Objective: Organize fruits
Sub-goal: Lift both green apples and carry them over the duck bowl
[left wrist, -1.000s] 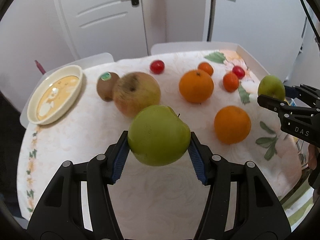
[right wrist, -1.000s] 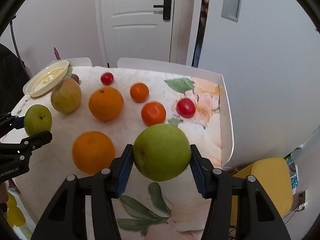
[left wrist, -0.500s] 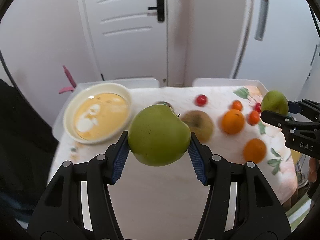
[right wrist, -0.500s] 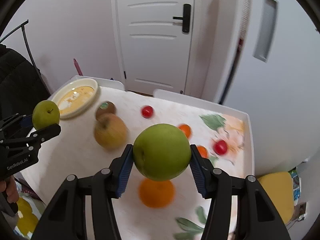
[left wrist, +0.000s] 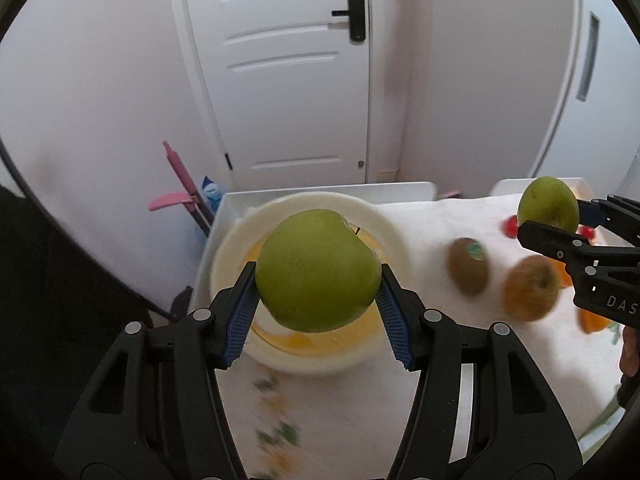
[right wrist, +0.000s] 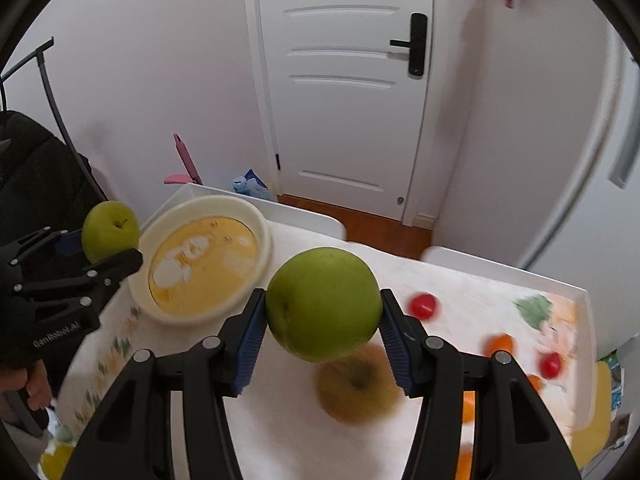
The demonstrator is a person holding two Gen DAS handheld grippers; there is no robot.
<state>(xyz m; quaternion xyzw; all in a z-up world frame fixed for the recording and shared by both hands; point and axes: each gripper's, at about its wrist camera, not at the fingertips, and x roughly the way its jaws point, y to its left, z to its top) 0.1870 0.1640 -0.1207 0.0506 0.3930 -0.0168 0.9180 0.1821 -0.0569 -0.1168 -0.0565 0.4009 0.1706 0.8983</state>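
Both our grippers have swung from the scattered fruit toward the cream round bowl (left wrist: 394, 236) at 12 o'clock; left fingers (left wrist: 240, 312) clamp a green apple (left wrist: 316, 270) above it, right fingers (right wrist: 250, 336) clamp another green apple (right wrist: 324, 304) at the bowl's 4 o'clock, ready for dropping.

The bowl (right wrist: 262, 236) is unoccupied inside. A bare strip of table (left wrist: 344, 408) is left between it and the near edge. To its right, the way is blocked by a kiwi (left wrist: 468, 266), a brownish apple (left wrist: 530, 288) and small red fruits (right wrist: 424, 306).
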